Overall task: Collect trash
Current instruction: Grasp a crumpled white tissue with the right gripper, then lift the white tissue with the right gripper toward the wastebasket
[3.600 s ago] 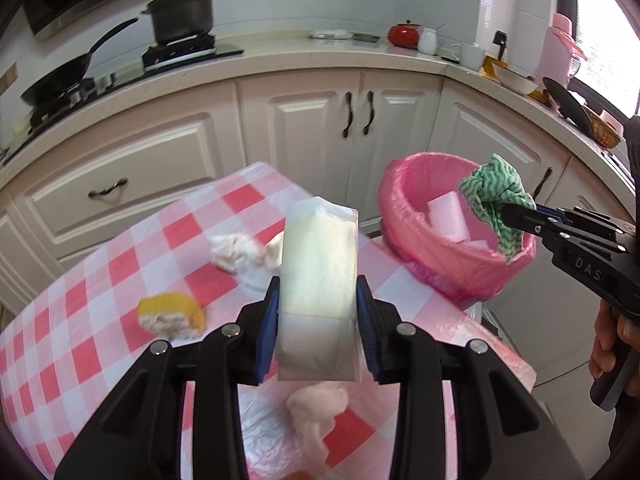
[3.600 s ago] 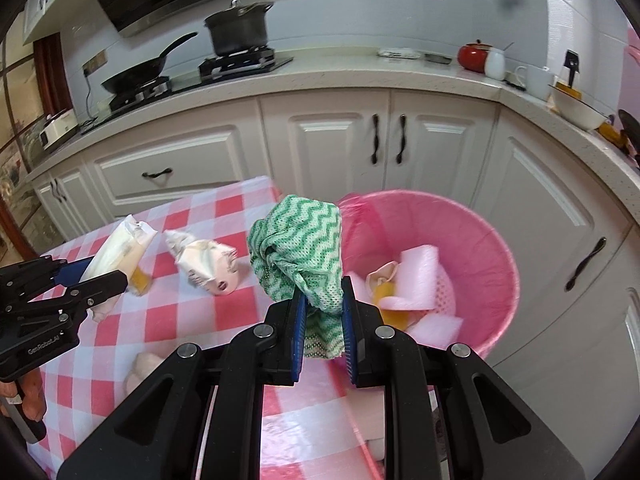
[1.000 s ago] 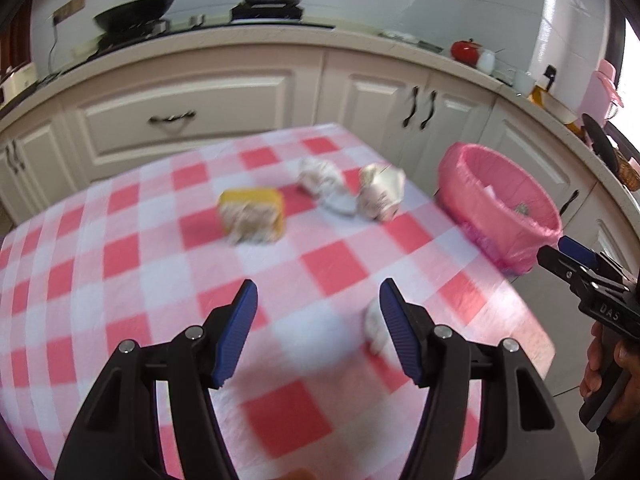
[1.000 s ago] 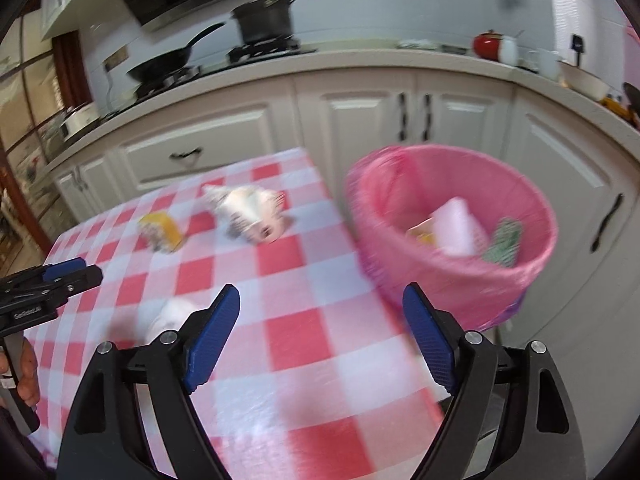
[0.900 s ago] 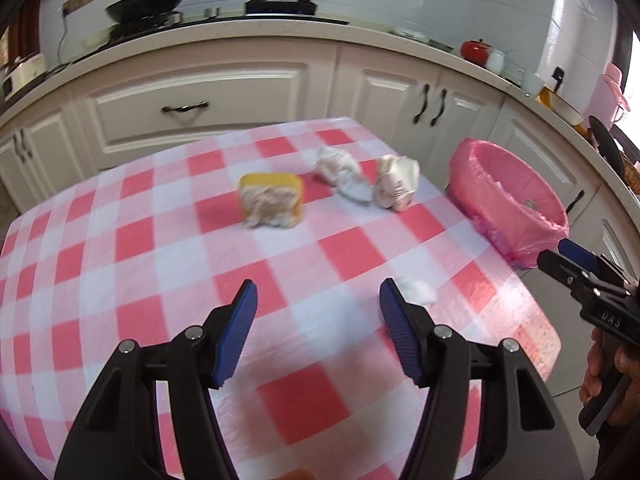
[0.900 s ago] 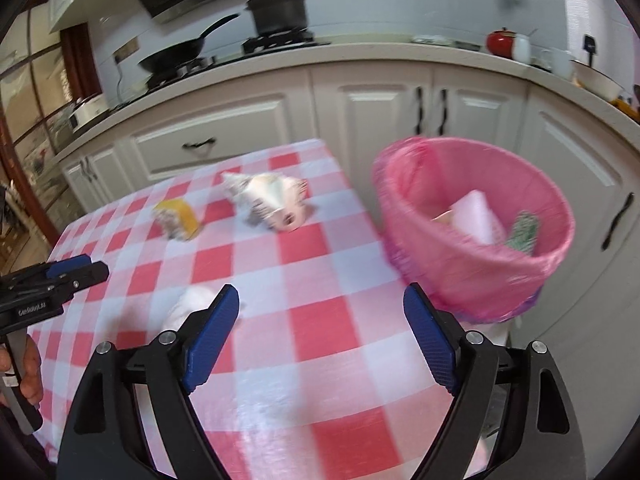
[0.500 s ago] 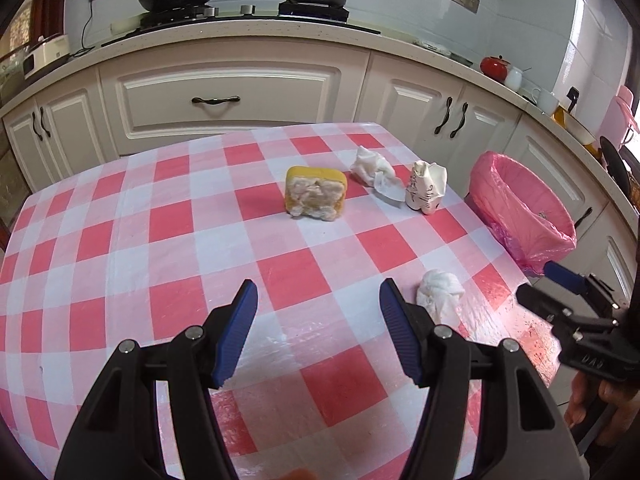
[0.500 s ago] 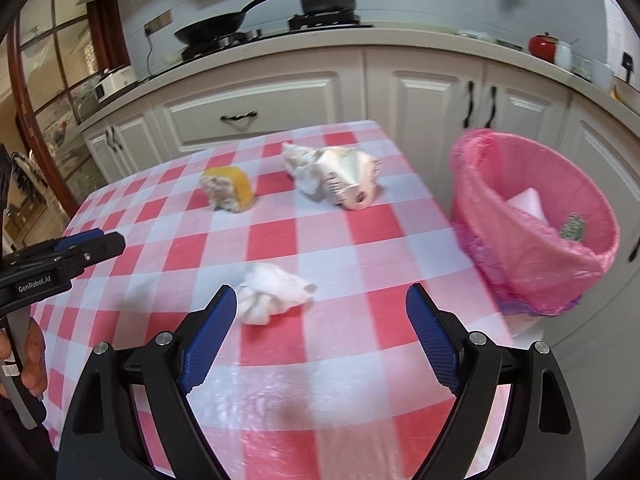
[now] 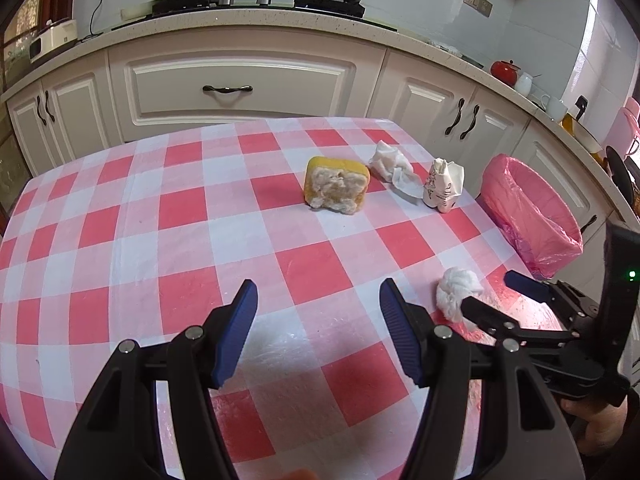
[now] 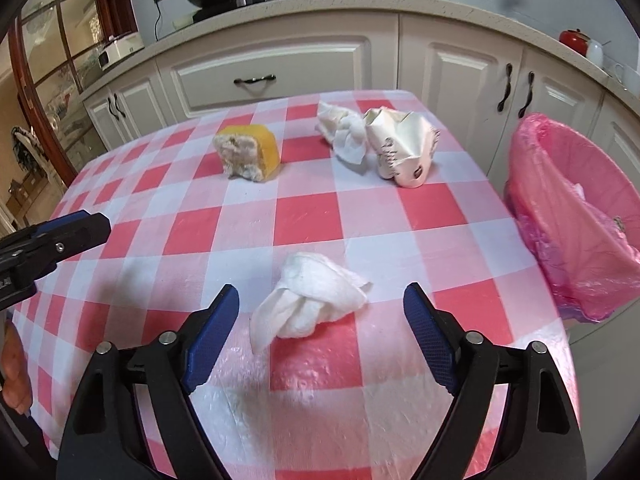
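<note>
A crumpled white tissue [image 10: 308,300] lies on the red-and-white checked table [image 10: 312,212], between the tips of my right gripper [image 10: 320,294], whose jaws are closing without touching it. My left gripper [image 9: 318,286] hovers open and empty over the table's middle; from there the tissue [image 9: 456,292] and the right gripper [image 9: 488,290] show at the right. Farther back lie a yellow sponge-like chunk [image 10: 248,154], another white tissue [image 10: 344,130] and a crumpled printed paper cup [image 10: 404,146]. The pink-lined bin [image 10: 580,224] stands off the table's right edge.
White kitchen cabinets [image 9: 240,80] and a counter with a pan and a pot run behind the table. The left gripper [image 10: 60,236] and a hand show at the left edge of the right wrist view. The table's near right corner is close to the bin.
The green cloth and the white pack left my grippers earlier. Over the last second both grippers swung back over the table, and the right one came down around the near tissue.
</note>
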